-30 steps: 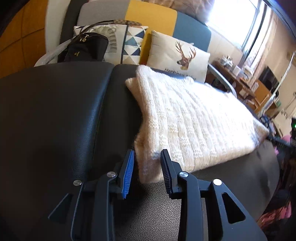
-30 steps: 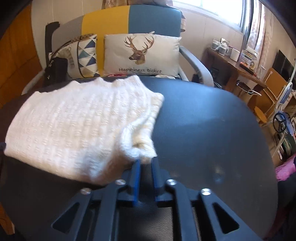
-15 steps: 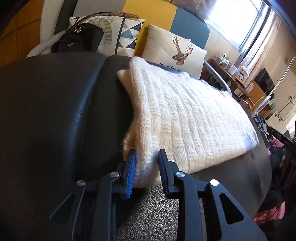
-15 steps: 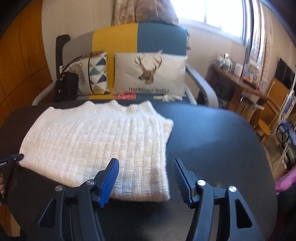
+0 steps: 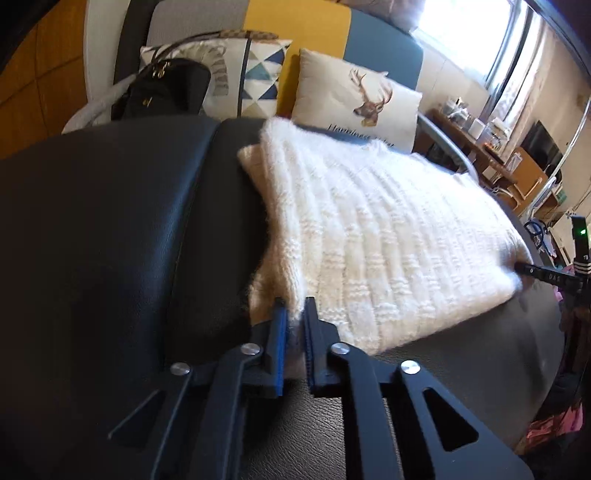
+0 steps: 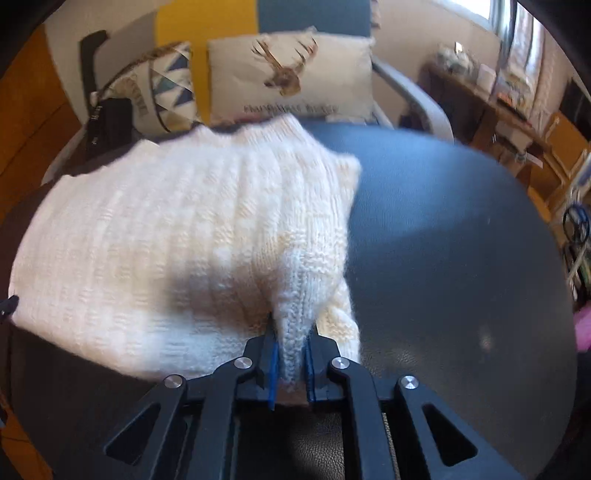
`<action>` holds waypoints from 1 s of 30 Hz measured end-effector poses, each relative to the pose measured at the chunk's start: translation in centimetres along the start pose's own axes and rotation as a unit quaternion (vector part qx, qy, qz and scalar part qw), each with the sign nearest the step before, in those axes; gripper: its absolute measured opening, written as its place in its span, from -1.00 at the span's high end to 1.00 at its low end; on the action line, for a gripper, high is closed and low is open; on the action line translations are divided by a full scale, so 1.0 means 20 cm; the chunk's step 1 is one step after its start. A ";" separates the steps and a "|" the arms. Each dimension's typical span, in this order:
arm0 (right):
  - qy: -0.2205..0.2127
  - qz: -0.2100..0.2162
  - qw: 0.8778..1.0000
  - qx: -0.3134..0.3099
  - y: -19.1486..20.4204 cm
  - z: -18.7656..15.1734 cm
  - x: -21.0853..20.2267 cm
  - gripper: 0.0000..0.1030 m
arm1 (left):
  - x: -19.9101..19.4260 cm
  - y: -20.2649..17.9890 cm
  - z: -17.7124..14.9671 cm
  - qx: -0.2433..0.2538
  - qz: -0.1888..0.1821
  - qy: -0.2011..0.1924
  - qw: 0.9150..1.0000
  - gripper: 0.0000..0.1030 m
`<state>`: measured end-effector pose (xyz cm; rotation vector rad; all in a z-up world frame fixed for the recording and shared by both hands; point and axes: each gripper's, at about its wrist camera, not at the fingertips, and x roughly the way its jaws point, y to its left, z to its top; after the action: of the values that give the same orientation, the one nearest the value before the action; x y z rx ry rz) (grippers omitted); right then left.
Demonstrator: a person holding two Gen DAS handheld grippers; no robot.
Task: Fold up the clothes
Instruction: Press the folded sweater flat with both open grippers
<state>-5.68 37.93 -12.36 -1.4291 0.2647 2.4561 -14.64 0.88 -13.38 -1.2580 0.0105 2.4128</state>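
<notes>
Sweater [image 5: 376,236] pinched at both near corners on a black table [image 5: 110,229].
Far edge of the white knit sweater is blurred in the right wrist view, and its underside layers are hidden by the fold; text on the deer cushion [image 5: 358,99] is partly cut off by the knit. Left gripper [image 5: 293,317] is pressed together on the near left corner, fuzz caught between its blue pads. Right gripper [image 6: 291,332] jaws are closing, with a bunched ridge of knit squeezed between them; its tip is also seen touching the far right corner in the left wrist view. Sweater is laid folded across the table's middle. Behind it a colour-block chair [image 5: 295,26], a triangle-pattern cushion [image 5: 255,74] and a black bag [image 5: 162,92] are seen; a cluttered desk [image 5: 480,147] under a bright window is at right.
</notes>
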 end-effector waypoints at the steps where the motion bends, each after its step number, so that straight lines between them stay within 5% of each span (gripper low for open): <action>1: -0.004 -0.005 1.000 -0.009 0.01 -0.01 -0.02 0.83 | 0.01 0.01 -0.01 -0.005 0.001 0.003 1.000 0.88; 6: 0.028 -0.023 0.999 -0.007 -0.06 -0.08 0.11 0.81 | -0.01 0.06 -0.03 -0.031 -0.010 0.009 0.999 0.88; 10: -0.001 0.001 1.000 0.030 -0.14 -0.05 0.01 0.53 | -0.06 0.08 -0.02 -0.022 -0.001 0.010 1.000 0.76; 14: -0.065 -0.069 0.995 0.017 -0.13 -0.01 -0.18 0.50 | -0.12 0.10 -0.02 -0.008 -0.021 -0.005 1.000 0.49; 17: -0.083 -0.018 0.996 -0.007 -0.04 0.05 -0.26 0.50 | -0.07 0.11 0.03 -0.005 -0.036 0.002 0.999 0.46; 20: -0.067 0.018 0.996 -0.050 0.16 0.13 -0.24 0.50 | 0.04 0.12 0.08 -0.014 -0.058 0.028 0.998 0.46; 24: -0.026 -0.001 0.996 -0.090 0.34 0.16 -0.08 0.52 | 0.09 0.10 0.06 -0.012 -0.027 0.024 0.999 0.77; 30: 0.020 -0.025 0.992 -0.119 0.42 0.13 0.09 0.59 | 0.00 0.08 0.04 -0.002 0.026 -0.014 1.000 0.75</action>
<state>-11.48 31.06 -12.59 -1.5590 -0.0578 2.4869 -15.77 -0.38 -13.21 -1.2411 0.0302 2.4750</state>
